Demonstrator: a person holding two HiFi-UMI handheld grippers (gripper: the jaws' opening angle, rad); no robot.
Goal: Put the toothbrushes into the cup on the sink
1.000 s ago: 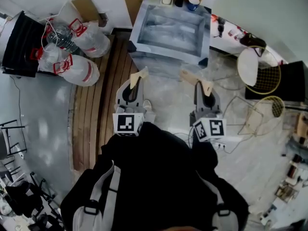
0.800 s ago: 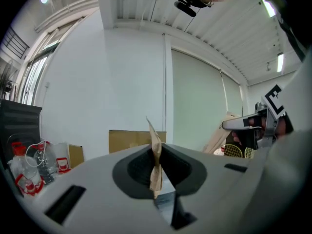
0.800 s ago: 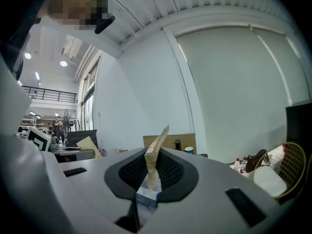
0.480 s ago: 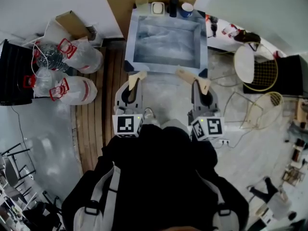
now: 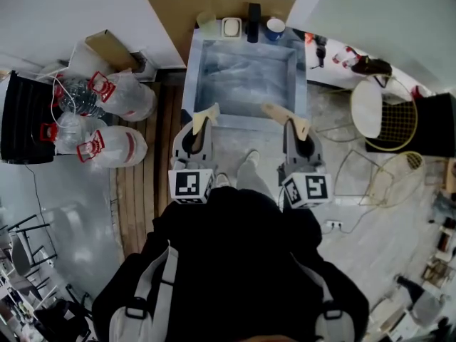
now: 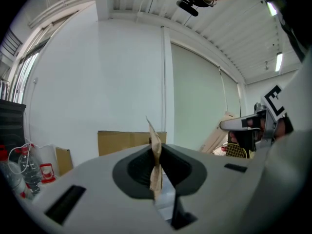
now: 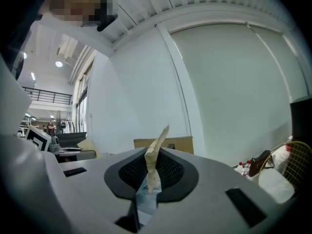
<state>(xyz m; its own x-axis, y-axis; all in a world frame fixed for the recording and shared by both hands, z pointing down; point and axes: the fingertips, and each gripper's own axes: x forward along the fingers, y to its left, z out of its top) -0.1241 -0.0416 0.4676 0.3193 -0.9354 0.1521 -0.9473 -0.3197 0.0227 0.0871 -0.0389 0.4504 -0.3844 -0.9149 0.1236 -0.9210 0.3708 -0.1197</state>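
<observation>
Two tongs pressed together: left tongs (image 5: 205, 114), right tongs (image 5: 285, 116). Cup (image 5: 275, 28) stands at the sink's (image 5: 242, 84) one o'clock rim; contents unclear.

In the head view, the sink (image 5: 246, 77) at twelve o'clock is pale steel grey with a bluish sheen. On its far rim the cup (image 5: 275, 27) is blue with a white inside, the bottle (image 5: 254, 13) black and the dish (image 5: 231, 27) white. The cardboard panel (image 5: 178, 9) behind is plain brown. The left hand-held gripper (image 6: 153, 145) and the right hand-held gripper (image 7: 157, 152) are grey with tan jaws. Their marker cubes (image 5: 191, 185) are white with black squares. At ten o'clock the plastic jugs (image 5: 117, 120) are clear with red handles, beside a black crate (image 5: 25, 120). The slatted boards (image 5: 153, 169) are brown. At two o'clock the round seat (image 5: 367, 109) is white and the wire mesh (image 5: 399, 123) is yellow. The person's jacket (image 5: 235, 262) is black with grey straps.
</observation>
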